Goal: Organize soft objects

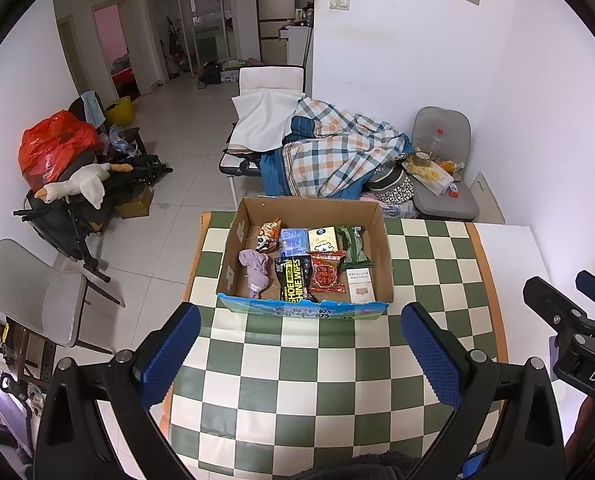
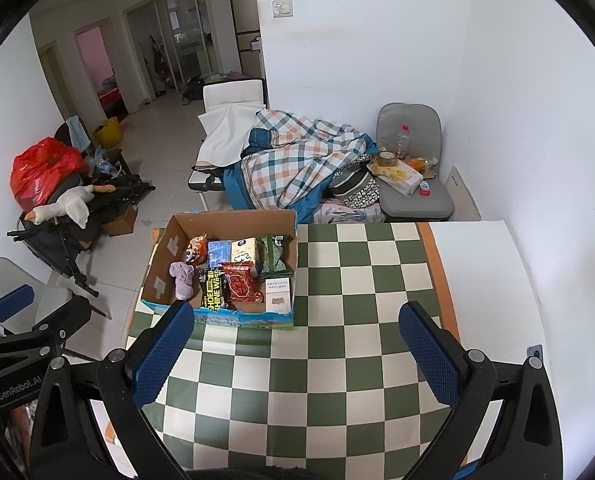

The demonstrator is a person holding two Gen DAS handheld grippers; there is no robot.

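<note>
A cardboard box (image 1: 233, 248) (image 2: 159, 264) stands on the green-and-white checked table (image 1: 305, 384) (image 2: 337, 360). Inside lie a lilac soft cloth (image 1: 254, 270) (image 2: 183, 280), a black shoe-wipes pack (image 1: 294, 280) (image 2: 212, 289), a red snack bag (image 1: 326, 274) (image 2: 239, 282), tissue packs and other packets. My left gripper (image 1: 300, 356) is open and empty, a little in front of the box. My right gripper (image 2: 297, 354) is open and empty, in front of the box and to its right. Each gripper shows at the edge of the other's view.
Beyond the table stand a cot with a plaid blanket (image 1: 337, 152), a grey chair (image 1: 445, 196) with a bottle and clutter, and a white wall on the right. At left are a grey chair (image 1: 37, 300), a stroller with a goose plush (image 1: 77, 186) and a red bag (image 1: 53, 148).
</note>
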